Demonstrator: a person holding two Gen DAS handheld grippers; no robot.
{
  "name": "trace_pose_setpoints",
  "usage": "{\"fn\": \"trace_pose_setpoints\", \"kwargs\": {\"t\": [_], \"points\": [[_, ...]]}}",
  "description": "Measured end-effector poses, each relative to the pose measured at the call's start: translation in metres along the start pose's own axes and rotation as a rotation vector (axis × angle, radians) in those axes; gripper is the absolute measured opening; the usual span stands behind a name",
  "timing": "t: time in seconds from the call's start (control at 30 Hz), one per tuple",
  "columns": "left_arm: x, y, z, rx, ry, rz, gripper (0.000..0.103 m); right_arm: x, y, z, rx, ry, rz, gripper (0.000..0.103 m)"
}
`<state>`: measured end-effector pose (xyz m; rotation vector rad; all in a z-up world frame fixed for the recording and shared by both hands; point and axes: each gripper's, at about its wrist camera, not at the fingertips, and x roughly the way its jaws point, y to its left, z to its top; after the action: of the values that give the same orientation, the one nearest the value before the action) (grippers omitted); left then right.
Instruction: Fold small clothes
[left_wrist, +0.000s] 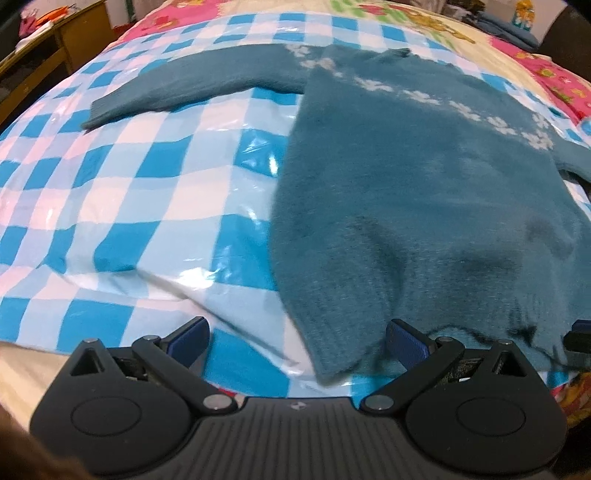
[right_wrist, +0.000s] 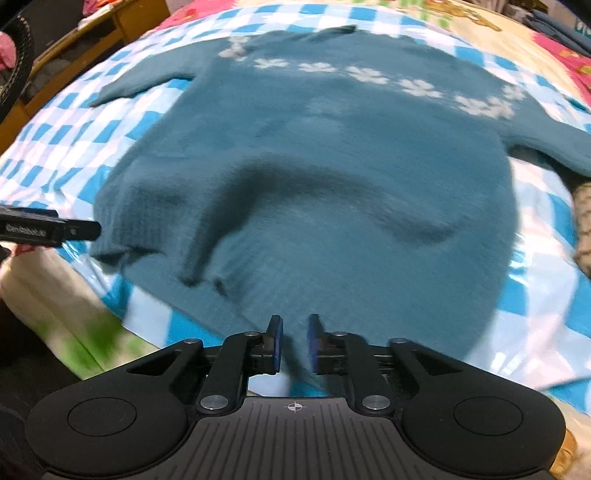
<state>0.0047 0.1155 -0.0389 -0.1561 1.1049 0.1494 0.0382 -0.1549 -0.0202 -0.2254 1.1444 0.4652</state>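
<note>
While the teal sweater lies spread on the checked sheet, the right gripper pinches its hem and the left gripper gapes empty beside the hem's corner, so a one-sided lift may skew the fold.

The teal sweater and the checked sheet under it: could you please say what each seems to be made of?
The teal sweater looks like soft, fuzzy knit, probably wool or acrylic, given its ribbed hem and matte nap. The checked sheet looks like thin glossy plastic film: it shows bright glare and sharp creases.
</note>
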Motion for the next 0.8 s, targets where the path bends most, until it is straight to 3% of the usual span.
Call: {"fn": "trace_pose_setpoints", "kwargs": {"t": [0.07,0.13,0.2,0.47,0.57,0.63,0.8], "points": [[0.002,-0.004,0.001,0.012,-0.001,-0.012,0.103,-0.001,-0.001,-0.005,-0.003,-0.001,-0.009,0.025],[0.004,-0.008,0.002,0.023,0.001,-0.025,0.103,0.001,0.001,-0.008,-0.012,0.007,0.018,0.039],[0.004,-0.012,0.002,0.036,0.000,-0.029,0.103,0.004,0.010,-0.008,-0.037,-0.003,0.025,0.043],[-0.002,-0.012,0.000,0.051,-0.018,-0.014,0.103,0.038,0.049,0.014,-0.174,-0.078,0.027,0.046],[-0.003,-0.007,-0.001,0.050,-0.024,-0.005,0.103,0.040,0.042,0.018,-0.130,-0.088,0.017,0.028],[-0.004,-0.003,-0.002,0.055,-0.023,0.003,0.103,0.032,0.029,0.020,-0.068,-0.086,0.040,0.002],[-0.008,0.005,-0.005,0.076,-0.018,0.017,0.103,-0.011,-0.006,0.014,0.003,-0.078,0.048,0.001]]}}
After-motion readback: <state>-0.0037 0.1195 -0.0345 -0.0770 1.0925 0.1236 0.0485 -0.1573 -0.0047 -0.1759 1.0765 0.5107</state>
